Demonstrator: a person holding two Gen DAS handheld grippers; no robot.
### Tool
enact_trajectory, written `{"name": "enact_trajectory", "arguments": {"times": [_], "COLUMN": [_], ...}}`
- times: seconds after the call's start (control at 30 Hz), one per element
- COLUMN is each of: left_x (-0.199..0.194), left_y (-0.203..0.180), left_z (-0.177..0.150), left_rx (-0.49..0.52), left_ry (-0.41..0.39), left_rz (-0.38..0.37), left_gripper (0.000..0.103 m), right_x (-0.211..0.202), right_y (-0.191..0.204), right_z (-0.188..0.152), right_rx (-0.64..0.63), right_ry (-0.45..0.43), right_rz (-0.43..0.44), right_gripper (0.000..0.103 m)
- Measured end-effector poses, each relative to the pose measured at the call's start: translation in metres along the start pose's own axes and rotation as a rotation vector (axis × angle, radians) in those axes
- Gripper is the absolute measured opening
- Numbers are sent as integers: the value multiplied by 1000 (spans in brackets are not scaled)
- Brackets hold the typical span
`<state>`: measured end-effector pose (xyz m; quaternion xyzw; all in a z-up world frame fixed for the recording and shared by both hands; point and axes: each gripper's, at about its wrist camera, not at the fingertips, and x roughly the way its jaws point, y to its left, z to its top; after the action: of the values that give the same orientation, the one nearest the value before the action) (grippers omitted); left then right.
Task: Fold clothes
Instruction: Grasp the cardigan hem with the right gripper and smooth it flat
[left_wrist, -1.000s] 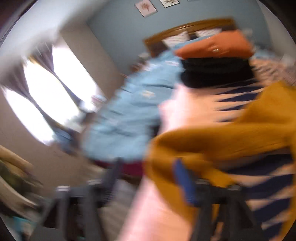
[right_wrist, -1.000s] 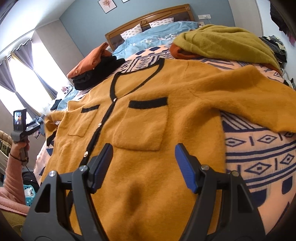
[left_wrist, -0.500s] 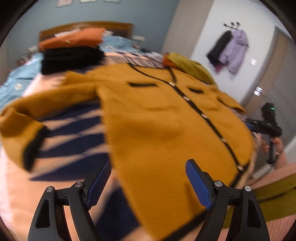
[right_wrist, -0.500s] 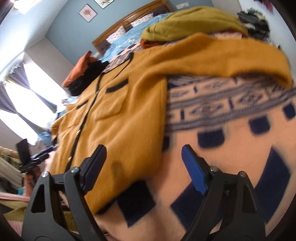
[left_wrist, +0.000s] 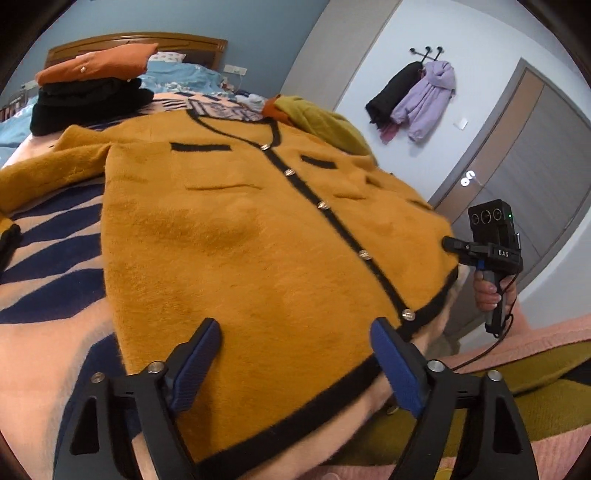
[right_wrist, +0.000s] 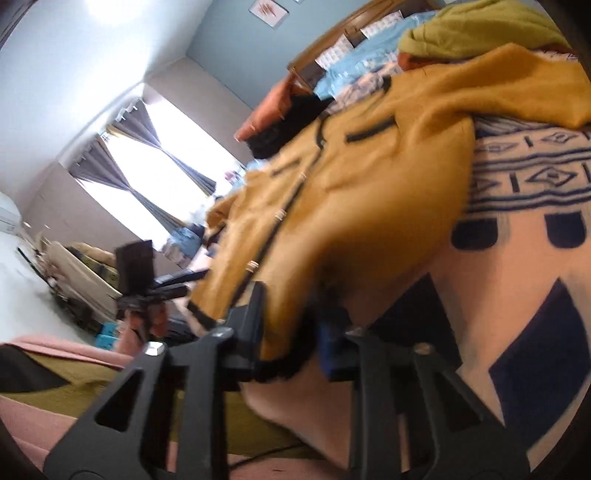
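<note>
Cardigan (left_wrist: 258, 229), mustard with black trim, lies face up and buttoned on the patterned bed blanket (left_wrist: 51, 258), its hem nearest the person. In the left wrist view the left gripper (left_wrist: 295, 354) hovers over the hem with its blue-padded fingers (left_wrist: 195, 365) spread wide, holding nothing. In the right wrist view the right gripper (right_wrist: 291, 332) has its fingers drawn close together on the hem's corner (right_wrist: 284, 354), the black edging pinched between them; that view is blurred. The garment's long axis runs from the hem away toward the headboard (left_wrist: 136, 38), collar at the far end, one sleeve stretched out to each side. Half a second earlier the right fingers stood wide apart above the blanket beside the hem; now they grip it, and the left gripper has moved in closer over the hem. Beyond the collar sit a stack of orange and black folded clothes (left_wrist: 92, 92) and an olive sweater (left_wrist: 325, 125).
</note>
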<state>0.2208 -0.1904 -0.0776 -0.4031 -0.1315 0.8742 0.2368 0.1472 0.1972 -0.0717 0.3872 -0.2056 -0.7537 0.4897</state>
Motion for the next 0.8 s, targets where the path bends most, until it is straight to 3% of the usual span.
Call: {"name": "enact_trajectory", "arguments": {"times": [0.13,0.2,0.3,0.37,0.43,0.47,0.57,0.63,0.67,0.7,0.8], "left_x": [-12,-15,-14,-12,-10,-9,-5,-4,-4,-5,-3], "left_y": [-2,0,-1,-3,-4,-4,-6,-9,-11,-14,-23], "left_z": [1,1,-2,-4,-4,-4,-1,1,2,4,11], "left_rx": [4,-1,16,34,37,37,42,45,47,52,71], "left_ry": [-36,-37,-25,-14,-9,-7,-3,-9,-16,-27,-51], "left_rz": [18,38,93,110,121,127,141,149,148,148,147], "left_gripper": [83,84,84,84,84,84,85,85,85,85,85], "right_x": [-39,-46,-43,-38,-31,-26,-11,-5,-4,-3,-17], "right_y": [27,32,14,-1,-14,-18,-17,-14,-12,-11,-8], "right_z": [5,5,0,-4,-9,-11,-9,-8,-7,-7,-2], "right_rx": [-85,-111,-77,-30,11,23,-9,-44,-60,-69,-70], "right_ry": [-147,-158,-106,-76,-53,-41,-10,10,22,31,11], "right_rz": [42,-24,-225,-325,-351,-362,-349,-349,-354,-365,-393], "right_gripper": [28,33,51,52,57,64,66,52,24,13,13]}}
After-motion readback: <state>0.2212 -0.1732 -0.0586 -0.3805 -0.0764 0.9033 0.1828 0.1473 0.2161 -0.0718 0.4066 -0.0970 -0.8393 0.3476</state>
